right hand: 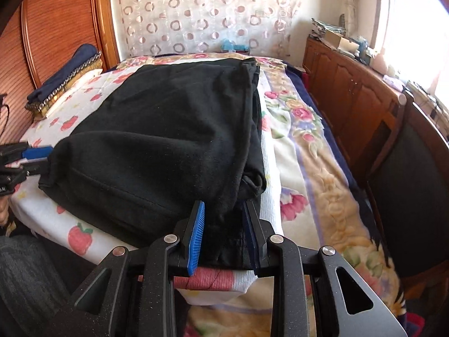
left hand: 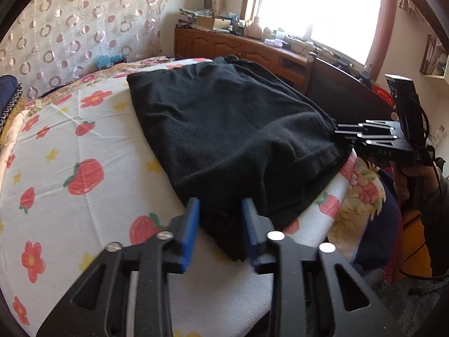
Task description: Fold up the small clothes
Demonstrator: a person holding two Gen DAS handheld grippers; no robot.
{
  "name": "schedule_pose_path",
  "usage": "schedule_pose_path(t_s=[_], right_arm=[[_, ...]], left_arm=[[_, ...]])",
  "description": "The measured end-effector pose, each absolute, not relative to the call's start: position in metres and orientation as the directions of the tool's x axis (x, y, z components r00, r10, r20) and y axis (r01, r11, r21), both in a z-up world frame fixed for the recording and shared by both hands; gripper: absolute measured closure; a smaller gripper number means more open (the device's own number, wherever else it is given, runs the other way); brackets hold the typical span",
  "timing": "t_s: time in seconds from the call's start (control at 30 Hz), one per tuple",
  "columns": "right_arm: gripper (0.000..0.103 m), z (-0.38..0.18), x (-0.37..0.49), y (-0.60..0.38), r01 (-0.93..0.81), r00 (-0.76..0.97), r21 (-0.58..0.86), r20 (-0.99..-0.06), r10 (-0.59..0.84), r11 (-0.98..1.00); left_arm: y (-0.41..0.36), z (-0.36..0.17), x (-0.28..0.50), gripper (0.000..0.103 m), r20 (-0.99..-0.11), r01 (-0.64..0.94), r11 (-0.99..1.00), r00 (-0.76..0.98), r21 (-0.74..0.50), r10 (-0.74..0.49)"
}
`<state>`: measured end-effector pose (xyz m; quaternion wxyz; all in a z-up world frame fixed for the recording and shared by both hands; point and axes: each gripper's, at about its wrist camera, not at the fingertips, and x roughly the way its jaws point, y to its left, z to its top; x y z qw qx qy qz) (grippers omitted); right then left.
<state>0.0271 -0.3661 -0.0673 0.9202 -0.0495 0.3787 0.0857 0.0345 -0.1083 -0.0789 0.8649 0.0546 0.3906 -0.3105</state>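
A black garment (left hand: 224,129) lies folded over on a white strawberry-print pad (left hand: 84,140) on the bed. My left gripper (left hand: 221,210) has its blue-padded jaws apart, with the garment's near corner lying between them. My right gripper (right hand: 224,216) also stands with jaws apart around the other near corner of the garment (right hand: 168,140), at the pad's (right hand: 84,230) edge. The right gripper shows in the left wrist view (left hand: 345,134) at the garment's right corner; the left gripper shows in the right wrist view (right hand: 39,154) at its left corner.
A floral blanket (right hand: 308,168) covers the bed under the pad. Folded dark clothes (right hand: 64,75) are stacked by the wooden headboard (right hand: 56,22). A cluttered wooden cabinet (right hand: 350,90) runs under the window. A dark chair (right hand: 415,182) stands beside the bed.
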Motion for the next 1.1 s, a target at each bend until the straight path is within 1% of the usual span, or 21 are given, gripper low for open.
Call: schedule_pose_path(t_s=[0.03,0.07,0.1,0.17,0.27,0.3,0.37,0.47,0.53,0.6,0.63,0.7,0.83,0.9,0.93,0.97,1.0,1.03,1.07,1.1], right_arm=[[0.075,-0.067,0.027,-0.367,-0.196,0.699,-0.021,-0.704,0.125,0.98],[0.075,-0.069,0.028,-0.365,-0.199,0.7,-0.018,-0.703,0.129,0.98],[0.075,-0.072,0.03,-0.361,-0.201,0.701,-0.016,-0.701,0.132,0.979],[0.075,-0.072,0.03,-0.363,-0.211,0.7,-0.008,-0.7,0.145,0.977],[0.094,-0.08,0.022,-0.361,-0.242,0.704,0.002,-0.687,0.177,0.97],[0.098,-0.08,0.019,-0.36,-0.247,0.712,-0.003,-0.679,0.179,0.969],[0.099,-0.076,0.014,-0.363,-0.252,0.728,0.0,-0.659,0.189,0.968],[0.099,-0.067,0.006,-0.372,-0.227,0.746,-0.03,-0.647,0.154,0.974],[0.099,-0.063,0.003,-0.379,-0.2,0.754,-0.048,-0.645,0.123,0.979],[0.099,-0.064,0.002,-0.382,-0.191,0.75,-0.06,-0.653,0.106,0.98],[0.099,-0.066,0.003,-0.382,-0.199,0.74,-0.053,-0.662,0.115,0.979],[0.099,-0.072,0.003,-0.378,-0.22,0.719,-0.055,-0.684,0.124,0.974],[0.099,-0.074,0.008,-0.378,-0.224,0.708,-0.04,-0.694,0.134,0.974],[0.093,-0.074,0.008,-0.378,-0.209,0.713,-0.051,-0.691,0.116,0.976],[0.092,-0.074,0.009,-0.379,-0.213,0.713,-0.045,-0.69,0.124,0.976],[0.086,-0.074,0.01,-0.379,-0.215,0.713,-0.038,-0.689,0.13,0.976],[0.075,-0.074,0.011,-0.379,-0.21,0.712,-0.039,-0.69,0.125,0.977],[0.071,-0.075,0.012,-0.38,-0.202,0.713,-0.042,-0.692,0.117,0.979],[0.067,-0.077,0.013,-0.38,-0.198,0.712,-0.039,-0.693,0.116,0.979],[0.066,-0.077,0.014,-0.382,-0.202,0.707,-0.031,-0.696,0.124,0.979]], left_arm=[[-0.109,-0.079,0.034,0.085,-0.713,0.585,0.796,0.491,-0.155,-0.5],[-0.111,-0.08,0.032,0.092,-0.719,0.592,0.791,0.482,-0.154,-0.5],[-0.111,-0.079,0.03,0.095,-0.719,0.595,0.79,0.485,-0.146,-0.498],[-0.111,-0.075,0.025,0.097,-0.716,0.604,0.784,0.483,-0.143,-0.503],[-0.106,-0.069,0.021,0.097,-0.709,0.607,0.781,0.489,-0.143,-0.509],[-0.105,-0.066,0.02,0.097,-0.706,0.607,0.781,0.489,-0.146,-0.512],[-0.102,-0.062,0.019,0.097,-0.701,0.597,0.79,0.505,-0.137,-0.503],[-0.097,-0.058,0.021,0.097,-0.693,0.584,0.798,0.516,-0.146,-0.504],[-0.094,-0.056,0.024,0.09,-0.69,0.562,0.817,0.539,-0.133,-0.483],[-0.092,-0.055,0.028,0.077,-0.683,0.554,0.821,0.547,-0.138,-0.485],[-0.091,-0.055,0.03,0.074,-0.682,0.552,0.822,0.547,-0.141,-0.485],[-0.091,-0.056,0.033,0.065,-0.682,0.552,0.821,0.544,-0.147,-0.488],[-0.096,-0.063,0.04,0.065,-0.699,0.564,0.811,0.515,-0.159,-0.496],[-0.099,-0.067,0.042,0.064,-0.709,0.562,0.812,0.508,-0.157,-0.489],[-0.101,-0.069,0.043,0.064,-0.713,0.561,0.813,0.505,-0.157,-0.486],[-0.102,-0.072,0.044,0.064,-0.716,0.562,0.812,0.5,-0.159,-0.487],[-0.103,-0.072,0.045,0.064,-0.718,0.563,0.811,0.497,-0.16,-0.487],[-0.104,-0.074,0.046,0.064,-0.721,0.565,0.809,0.491,-0.163,-0.488],[-0.105,-0.075,0.046,0.062,-0.724,0.568,0.807,0.485,-0.166,-0.49],[-0.105,-0.075,0.046,0.055,-0.726,0.567,0.807,0.484,-0.165,-0.488]])
